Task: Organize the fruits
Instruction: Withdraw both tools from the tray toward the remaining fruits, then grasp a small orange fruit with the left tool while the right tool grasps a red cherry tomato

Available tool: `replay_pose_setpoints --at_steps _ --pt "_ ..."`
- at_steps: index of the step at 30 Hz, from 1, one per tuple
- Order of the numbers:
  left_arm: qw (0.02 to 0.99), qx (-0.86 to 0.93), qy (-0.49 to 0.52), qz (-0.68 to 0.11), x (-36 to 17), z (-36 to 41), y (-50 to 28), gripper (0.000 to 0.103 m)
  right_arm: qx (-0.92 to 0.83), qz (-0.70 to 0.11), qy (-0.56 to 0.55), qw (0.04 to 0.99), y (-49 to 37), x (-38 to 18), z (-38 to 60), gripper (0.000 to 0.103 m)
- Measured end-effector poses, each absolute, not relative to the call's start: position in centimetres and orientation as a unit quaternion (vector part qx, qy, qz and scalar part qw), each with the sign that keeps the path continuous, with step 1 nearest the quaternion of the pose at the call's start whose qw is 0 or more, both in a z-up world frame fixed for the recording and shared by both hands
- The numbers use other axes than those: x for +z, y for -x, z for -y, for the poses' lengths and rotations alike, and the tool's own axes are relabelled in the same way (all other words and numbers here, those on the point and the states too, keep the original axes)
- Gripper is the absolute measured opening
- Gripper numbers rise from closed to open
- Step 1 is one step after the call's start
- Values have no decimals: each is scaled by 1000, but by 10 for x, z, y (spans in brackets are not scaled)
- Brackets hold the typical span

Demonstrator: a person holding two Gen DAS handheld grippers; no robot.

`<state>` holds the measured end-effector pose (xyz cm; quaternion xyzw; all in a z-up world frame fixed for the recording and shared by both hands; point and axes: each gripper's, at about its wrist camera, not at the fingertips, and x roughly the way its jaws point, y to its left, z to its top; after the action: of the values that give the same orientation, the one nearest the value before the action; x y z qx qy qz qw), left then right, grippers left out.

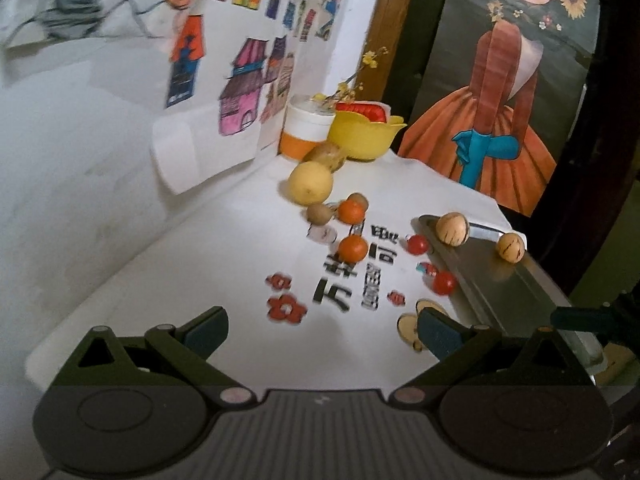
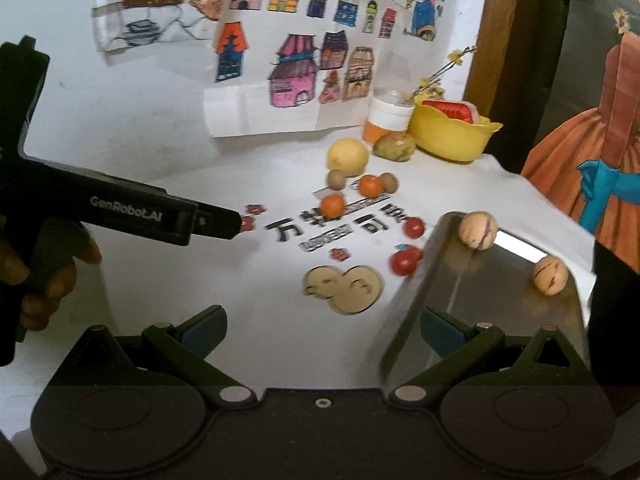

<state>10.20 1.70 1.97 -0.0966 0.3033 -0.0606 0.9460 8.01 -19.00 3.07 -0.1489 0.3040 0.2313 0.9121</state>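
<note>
Both the left gripper (image 1: pixel 322 330) and right gripper (image 2: pixel 322 330) are being held wide open, empty; the steel tray's (image 2: pixel 500 300) long axis is running near-to-far.

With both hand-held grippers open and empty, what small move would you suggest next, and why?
Probably ease the right hand-held gripper forward toward the nearer small red round fruit and close on it. It lies on the white tabletop just beside the metal tray, which already holds two tan round fruits, so it looks like the shortest transfer. The left hand-held gripper is also open.
</note>
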Motion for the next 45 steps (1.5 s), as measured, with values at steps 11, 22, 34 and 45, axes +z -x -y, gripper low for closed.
replay_pose_setpoints --at_steps 11,22,34,45 --pt "943 -77 88 -313 6 -2 -164 102 206 -299 183 914 -135 19 199 102" --pt "939 -85 58 -329 -4 12 -207 102 190 -273 215 918 -170 7 198 102" --pt "931 -85 59 -350 -15 14 -229 102 221 -271 217 911 -180 -3 197 91" --pt "935 -104 37 -337 -15 25 -227 84 238 -279 228 902 -184 -11 190 55"
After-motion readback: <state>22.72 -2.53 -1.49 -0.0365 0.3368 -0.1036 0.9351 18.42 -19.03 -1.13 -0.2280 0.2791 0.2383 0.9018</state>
